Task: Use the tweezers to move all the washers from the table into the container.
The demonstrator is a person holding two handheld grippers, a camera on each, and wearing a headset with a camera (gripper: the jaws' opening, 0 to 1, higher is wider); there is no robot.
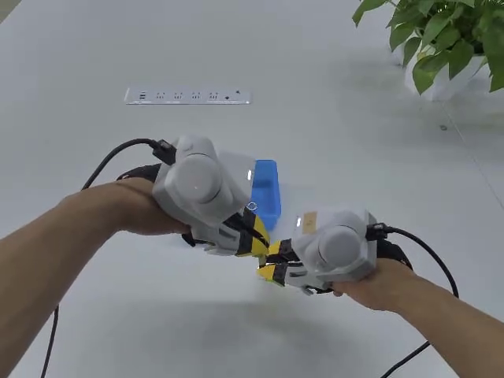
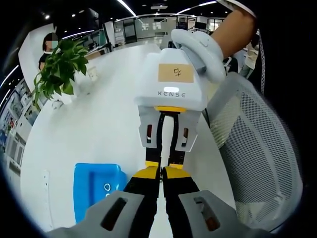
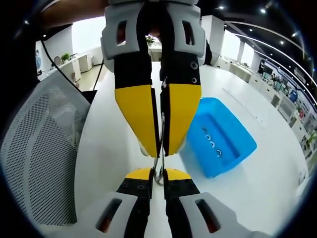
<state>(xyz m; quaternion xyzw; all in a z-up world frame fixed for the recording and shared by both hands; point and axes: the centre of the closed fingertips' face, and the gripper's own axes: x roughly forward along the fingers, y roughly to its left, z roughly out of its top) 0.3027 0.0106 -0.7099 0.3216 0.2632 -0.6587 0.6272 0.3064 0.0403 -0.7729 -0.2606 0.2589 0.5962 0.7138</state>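
Over the white bench (image 1: 331, 118) the two tools meet tip to tip. The left tool (image 1: 256, 239), held by the left hand (image 1: 138, 206), points toward the right tool (image 1: 272, 269), held by the right hand (image 1: 379, 287).

In the right gripper view, a thin metal pair of tweezers (image 3: 158, 167) runs between the yellow pads (image 3: 139, 116) of the left tool, which are pressed together on it. The rounded end of the tweezers sits between the right tool's own yellow tips, and these are also closed on it. Both tools therefore grip the tweezers at the same time.

The blue container (image 3: 224, 166) stands on the bench just beside the tools, on their far side in the head view. Several small washers (image 3: 210, 139) lie in a row on its bottom.

Further back on the bench there is a white power strip (image 1: 187, 97), and a green plant (image 1: 441, 39) stands at the far right corner. A grey mesh chair (image 2: 257, 148) shows behind the right tool in the left gripper view.
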